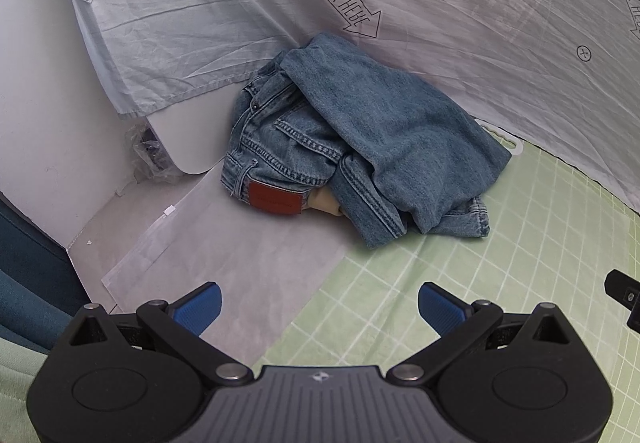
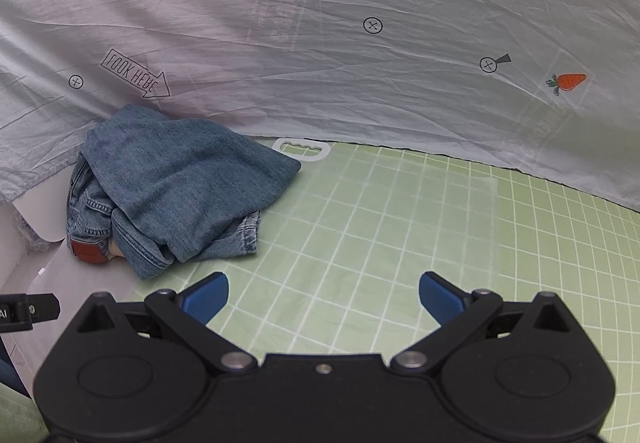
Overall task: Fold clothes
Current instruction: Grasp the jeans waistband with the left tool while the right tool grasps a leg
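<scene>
A pair of blue denim jeans (image 1: pixel 360 139) lies in a crumpled heap, waistband and brown leather patch (image 1: pixel 276 199) facing me, one leg thrown over the top. It lies half on a green grid mat (image 1: pixel 500 283) and half on a white sheet. My left gripper (image 1: pixel 320 307) is open and empty, a short way in front of the heap. In the right wrist view the jeans (image 2: pixel 180 183) are at the left. My right gripper (image 2: pixel 324 299) is open and empty over the mat (image 2: pixel 400 235), to the right of the heap.
A white printed cloth with carrots and "LOOK HERE" arrows (image 1: pixel 440 3) hangs behind the jeans, also in the right wrist view (image 2: pixel 320 43). A white board (image 1: pixel 188 131) and crinkled clear plastic (image 1: pixel 148 151) sit at the left. A white plastic handle (image 2: pixel 302 149) lies at the mat's far edge.
</scene>
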### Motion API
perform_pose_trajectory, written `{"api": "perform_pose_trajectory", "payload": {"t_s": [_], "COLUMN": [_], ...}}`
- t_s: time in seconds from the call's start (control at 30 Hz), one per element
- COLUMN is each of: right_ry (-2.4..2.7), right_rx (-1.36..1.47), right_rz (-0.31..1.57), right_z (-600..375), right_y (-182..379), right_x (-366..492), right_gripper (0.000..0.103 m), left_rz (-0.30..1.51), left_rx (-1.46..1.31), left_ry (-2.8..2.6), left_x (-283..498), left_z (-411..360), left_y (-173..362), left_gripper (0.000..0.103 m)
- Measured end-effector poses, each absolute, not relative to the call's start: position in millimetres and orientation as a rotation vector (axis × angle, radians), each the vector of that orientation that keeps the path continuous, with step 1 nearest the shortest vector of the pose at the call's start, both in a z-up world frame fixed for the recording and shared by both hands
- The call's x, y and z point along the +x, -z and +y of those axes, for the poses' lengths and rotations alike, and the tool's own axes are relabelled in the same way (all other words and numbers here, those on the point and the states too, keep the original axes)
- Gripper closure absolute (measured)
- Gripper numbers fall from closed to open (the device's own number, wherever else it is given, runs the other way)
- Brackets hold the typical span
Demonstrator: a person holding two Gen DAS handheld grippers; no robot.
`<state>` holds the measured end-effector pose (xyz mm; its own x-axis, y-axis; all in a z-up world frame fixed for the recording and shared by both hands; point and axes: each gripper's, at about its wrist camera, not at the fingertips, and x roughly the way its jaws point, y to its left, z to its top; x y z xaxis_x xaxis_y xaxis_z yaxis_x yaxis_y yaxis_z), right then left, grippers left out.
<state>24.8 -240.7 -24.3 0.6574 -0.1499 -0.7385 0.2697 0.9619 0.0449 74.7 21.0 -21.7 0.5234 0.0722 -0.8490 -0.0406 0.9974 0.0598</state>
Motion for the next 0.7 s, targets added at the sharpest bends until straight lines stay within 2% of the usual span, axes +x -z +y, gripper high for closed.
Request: {"api": "perform_pose_trajectory", "payload": {"t_s": [0.2,0.33,0.57,0.7], "right_ry": [0.253,0.215,0.101,0.089], "right_rx": [0.152,0.127,0.198,0.273], "right_rz": [0.839,0.848,0.876,0.910], "right_z": [-260.6,-265.4,-270.7,-269.5], "right_y": [40.3,60.0,100.6,127.3], "right_x": [74.3,120.1,197.7,236.4], "right_gripper": [0.001,0.007,0.033,0.037], "left_rz": [1.051,1.084,1.130,1.129], "left_rx": [-0.024,-0.058,-0.181,-0.241], "left_ry": [-0.128,-0.193,-0.261,-0.255], "left_x": [131.4,171.7,230.5,250.6], "left_z": [40.9,53.4,78.2,88.5], "left_y": [42.3,62.4,93.3,100.4], "left_gripper": [0.000,0.000,0.001,0.001]}}
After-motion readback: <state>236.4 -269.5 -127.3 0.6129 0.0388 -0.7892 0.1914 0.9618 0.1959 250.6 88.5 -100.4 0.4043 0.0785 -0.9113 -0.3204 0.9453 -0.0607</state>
